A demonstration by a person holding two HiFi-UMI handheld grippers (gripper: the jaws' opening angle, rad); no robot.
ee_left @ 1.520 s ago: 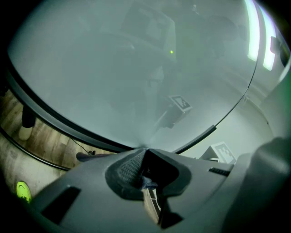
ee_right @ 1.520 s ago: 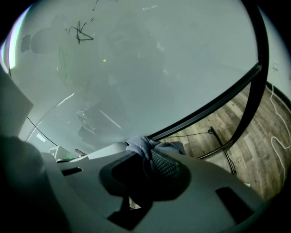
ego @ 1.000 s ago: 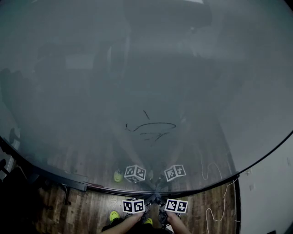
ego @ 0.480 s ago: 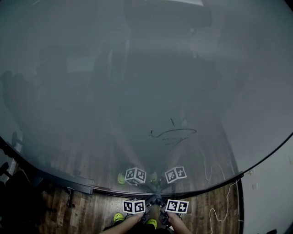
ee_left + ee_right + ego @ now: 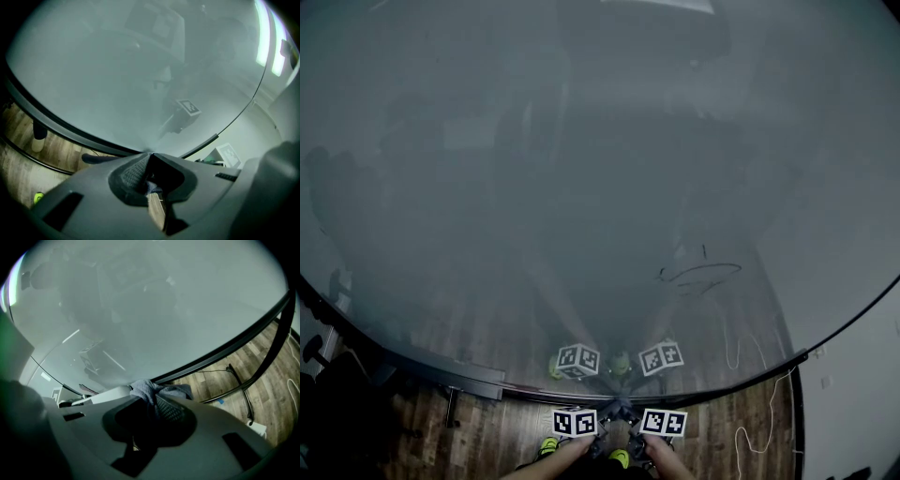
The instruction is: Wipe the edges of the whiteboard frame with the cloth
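The big glossy whiteboard (image 5: 581,169) fills the head view, and its dark bottom frame (image 5: 469,375) curves across low in the picture. A small grey cloth (image 5: 619,407) is pressed against that frame at bottom centre. My left gripper (image 5: 606,414) and right gripper (image 5: 631,414) meet at the cloth, marker cubes side by side. In the right gripper view the bunched cloth (image 5: 157,391) sticks out of the shut right gripper (image 5: 151,403), against the frame (image 5: 225,350). The left gripper (image 5: 150,174) is shut with a scrap of cloth (image 5: 152,188) between its jaws, at the frame (image 5: 70,136).
A black pen scribble (image 5: 701,274) marks the board to the right. Below the board lie wooden floor (image 5: 506,431), a white cable (image 5: 752,433) at the right, a stand leg (image 5: 450,409), my yellow-green shoes (image 5: 547,444) and a pale wall (image 5: 862,384).
The scribble has slid rightward in the head view, so both grippers and the cloth have travelled left along the bottom frame. Both stay shut on the cloth.
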